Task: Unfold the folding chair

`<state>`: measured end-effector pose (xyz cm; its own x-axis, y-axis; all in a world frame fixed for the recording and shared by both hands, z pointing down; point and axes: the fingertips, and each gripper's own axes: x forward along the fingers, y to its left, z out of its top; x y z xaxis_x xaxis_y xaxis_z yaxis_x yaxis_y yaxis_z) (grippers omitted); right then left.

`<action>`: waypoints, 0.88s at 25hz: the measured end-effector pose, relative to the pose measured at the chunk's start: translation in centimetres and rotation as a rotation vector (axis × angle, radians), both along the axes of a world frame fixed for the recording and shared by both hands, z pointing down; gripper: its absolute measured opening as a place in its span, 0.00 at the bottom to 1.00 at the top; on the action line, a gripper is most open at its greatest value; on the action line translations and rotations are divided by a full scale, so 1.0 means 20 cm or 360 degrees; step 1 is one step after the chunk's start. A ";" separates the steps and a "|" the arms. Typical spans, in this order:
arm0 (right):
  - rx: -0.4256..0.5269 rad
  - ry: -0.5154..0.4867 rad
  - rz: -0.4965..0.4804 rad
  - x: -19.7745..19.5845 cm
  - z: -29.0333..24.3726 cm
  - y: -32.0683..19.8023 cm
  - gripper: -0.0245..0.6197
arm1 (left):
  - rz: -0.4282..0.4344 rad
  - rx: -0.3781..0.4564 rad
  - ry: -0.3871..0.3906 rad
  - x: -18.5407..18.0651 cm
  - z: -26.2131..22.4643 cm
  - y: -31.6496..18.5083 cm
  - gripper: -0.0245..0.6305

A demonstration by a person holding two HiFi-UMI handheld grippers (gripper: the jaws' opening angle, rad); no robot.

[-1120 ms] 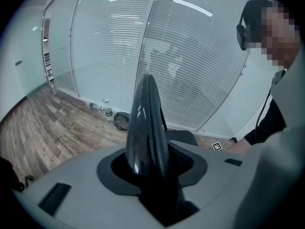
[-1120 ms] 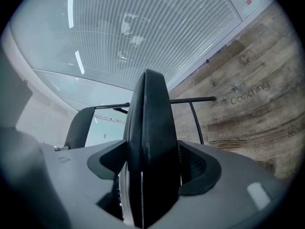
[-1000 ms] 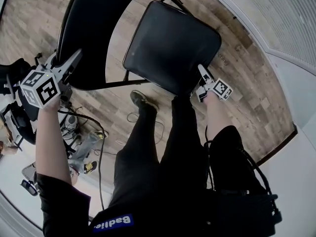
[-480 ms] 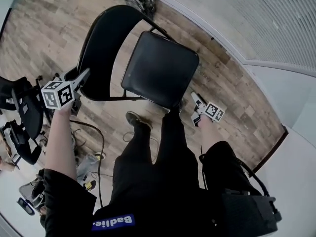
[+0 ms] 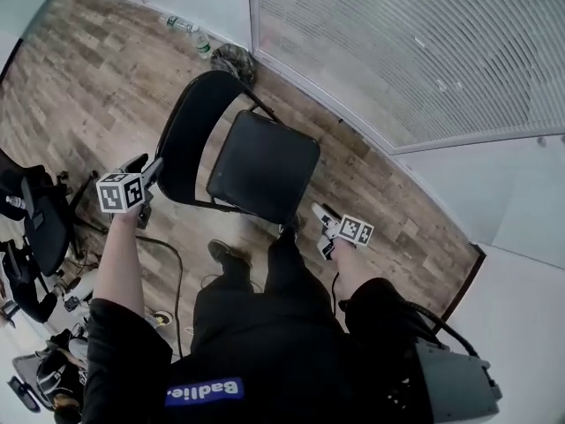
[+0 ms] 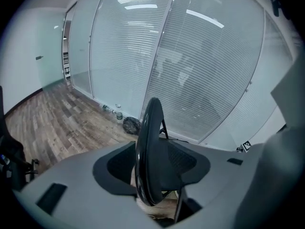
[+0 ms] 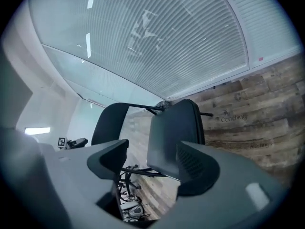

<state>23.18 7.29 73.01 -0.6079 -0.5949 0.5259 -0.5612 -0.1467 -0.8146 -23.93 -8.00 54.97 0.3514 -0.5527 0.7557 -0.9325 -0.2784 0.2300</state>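
Observation:
The black folding chair stands unfolded on the wood floor, with its seat (image 5: 261, 168) level and its curved backrest (image 5: 187, 140) upright at the left. My left gripper (image 5: 151, 165) hangs just left of the backrest's edge. Its jaws have just been opening and stand wide. In the left gripper view the backrest (image 6: 148, 142) shows edge-on in line with the gap of the left gripper (image 6: 153, 165), and no pad presses on it. My right gripper (image 5: 319, 214) is open, off the seat's near right corner. In the right gripper view the seat (image 7: 172, 128) lies beyond the right gripper (image 7: 150, 168).
A glass wall with blinds (image 5: 397, 51) runs behind the chair. Water bottles (image 5: 187, 30) and a dark bag (image 5: 234, 62) lie at its foot. Office chairs and gear (image 5: 35, 223) crowd the left, and a cable (image 5: 173, 263) lies on the floor. The person's legs (image 5: 265, 272) stand before the seat.
Both grippers have risen and drawn back from the chair. The left has come off the backrest's edge and the right off the seat's corner. The chair looks smaller as the head view has lifted.

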 end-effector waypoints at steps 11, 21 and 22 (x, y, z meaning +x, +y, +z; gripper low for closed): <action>0.0245 0.0003 -0.0193 -0.25 -0.64 -0.10 0.50 | 0.0162 0.0158 0.0121 0.25 -0.33 0.29 0.33; 0.0563 -0.0120 -0.0513 -0.73 -1.18 -0.14 0.44 | 0.0201 0.0350 0.0510 0.61 -0.65 0.56 0.33; 0.0588 -0.0134 -0.0539 -0.79 -1.23 -0.13 0.42 | 0.0227 0.0356 0.0533 0.64 -0.67 0.59 0.33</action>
